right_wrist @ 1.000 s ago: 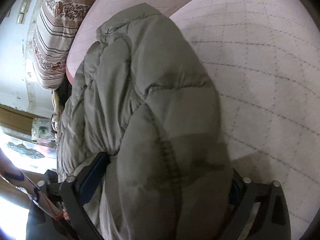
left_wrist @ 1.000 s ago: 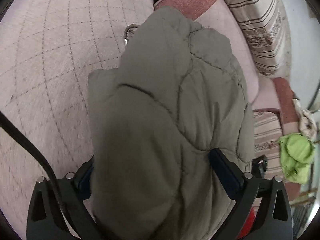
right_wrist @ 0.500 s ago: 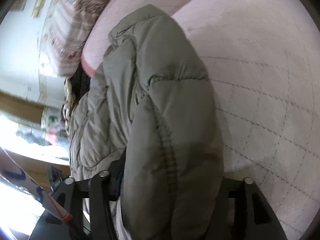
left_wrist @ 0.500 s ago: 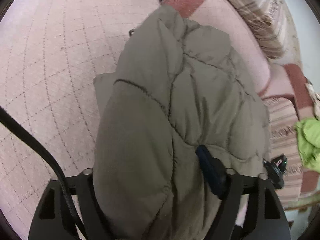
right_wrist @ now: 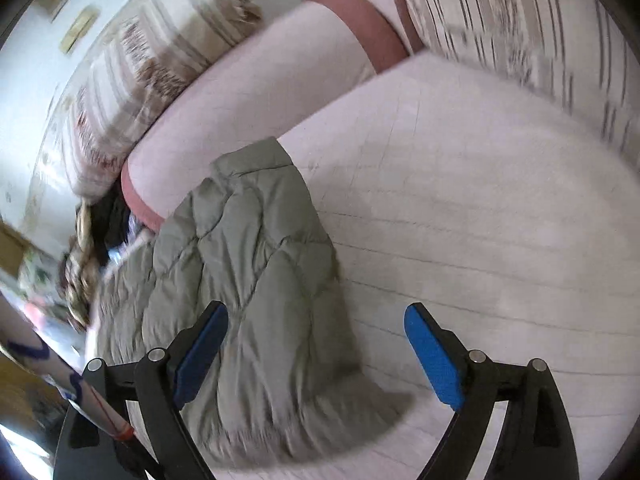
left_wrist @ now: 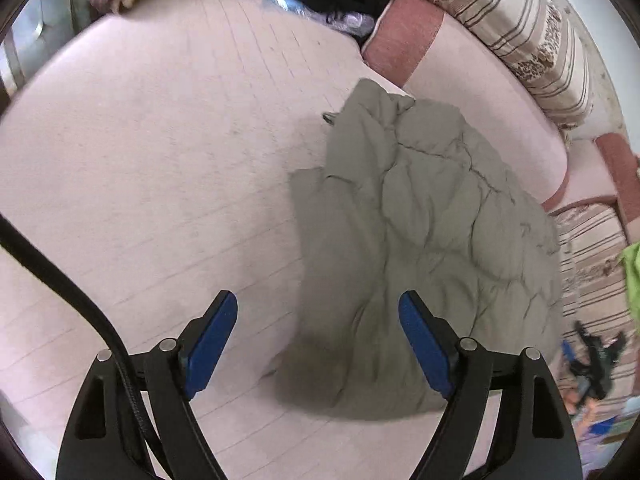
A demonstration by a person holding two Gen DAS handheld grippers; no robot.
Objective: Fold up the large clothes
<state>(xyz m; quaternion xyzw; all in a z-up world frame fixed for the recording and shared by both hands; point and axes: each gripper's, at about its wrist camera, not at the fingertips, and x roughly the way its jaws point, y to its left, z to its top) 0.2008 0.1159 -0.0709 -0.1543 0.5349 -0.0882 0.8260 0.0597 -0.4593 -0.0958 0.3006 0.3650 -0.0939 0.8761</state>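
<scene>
Jacket first, from the left wrist view: the olive quilted jacket lies in a bundle on the pale quilted bed cover, ahead and to the right of the left gripper, whose blue pads stand wide apart with nothing between them. The near hem sits just in front of the right-hand pad. Its long axis runs away from the gripper, tilting slightly left, toward the pink bolster and the striped cushion beyond. It looks puffy, soft and light, likely to spring back after folding; a slick shell may slide, so pinching a stitched hem or a seam line seems safer than pinching the padded middle.

From the right wrist view, the jacket lies ahead and to the left of the right gripper, also spread wide and empty. The left pad hangs over the fabric; whether it touches is unclear through the blur. Here the bundle's length runs forward, its far narrow end next to another pink bolster. The near corner under the jaws looks like the handiest hold.
</scene>
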